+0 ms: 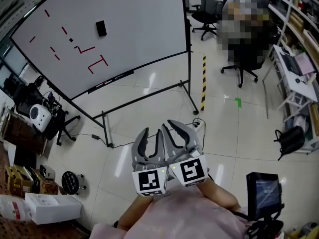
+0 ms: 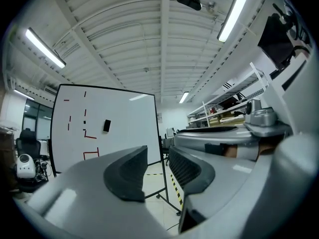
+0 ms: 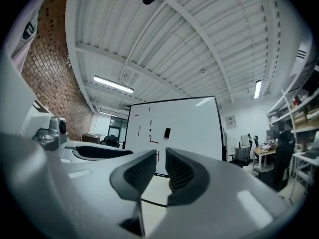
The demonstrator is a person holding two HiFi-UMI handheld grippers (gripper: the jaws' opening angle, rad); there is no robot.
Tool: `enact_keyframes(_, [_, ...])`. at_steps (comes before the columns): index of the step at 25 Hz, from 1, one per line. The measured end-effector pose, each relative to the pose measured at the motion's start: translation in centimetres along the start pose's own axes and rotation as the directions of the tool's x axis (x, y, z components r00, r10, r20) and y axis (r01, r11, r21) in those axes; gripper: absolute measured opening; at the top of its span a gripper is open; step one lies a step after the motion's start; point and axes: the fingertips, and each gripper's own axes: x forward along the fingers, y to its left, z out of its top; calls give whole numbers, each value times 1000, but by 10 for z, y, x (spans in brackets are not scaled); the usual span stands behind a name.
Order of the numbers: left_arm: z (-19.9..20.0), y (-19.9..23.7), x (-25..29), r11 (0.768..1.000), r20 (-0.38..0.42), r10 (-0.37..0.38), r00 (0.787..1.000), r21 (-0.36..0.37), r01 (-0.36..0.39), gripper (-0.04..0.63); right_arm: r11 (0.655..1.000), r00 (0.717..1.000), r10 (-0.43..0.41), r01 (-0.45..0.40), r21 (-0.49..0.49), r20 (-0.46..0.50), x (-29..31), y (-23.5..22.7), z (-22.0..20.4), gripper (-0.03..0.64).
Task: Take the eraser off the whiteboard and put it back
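- Head view: the eraser sits on the whiteboard in the upper left of the frame, just right of the red marks. It is a small dark block, tilted slightly.
- I judge it light and stiff-bodied, probably held on by a magnet, though at this range I can't confirm that. I would pinch it across its two long edges and pull it straight off.
- Only this view shows both tools together. The left gripper and right gripper are side by side at lower centre, well apart from the board, with bare floor between.
- Left gripper view: the left gripper has its jaws parted with nothing between them. The eraser shows at centre left, beyond the jaws and left of their gap. This view alone shows the other tool's body at the right.
- Right gripper view: the right gripper has a narrow, empty gap. Here the eraser lies almost directly above that gap, so this tool looks better aimed.
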Motion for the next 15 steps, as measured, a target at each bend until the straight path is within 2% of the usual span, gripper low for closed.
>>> enact_keyframes(6, [-12,42,9,998,-20,50,999,-24,-50,119,998,998,56,-56,-29,-4,41,22,-9,50])
enact_keyframes(15, [-21,40,7,997,-32,61,998,-46,-63,118,996,998,68,-69,-54,-14,38,23,-15,51])
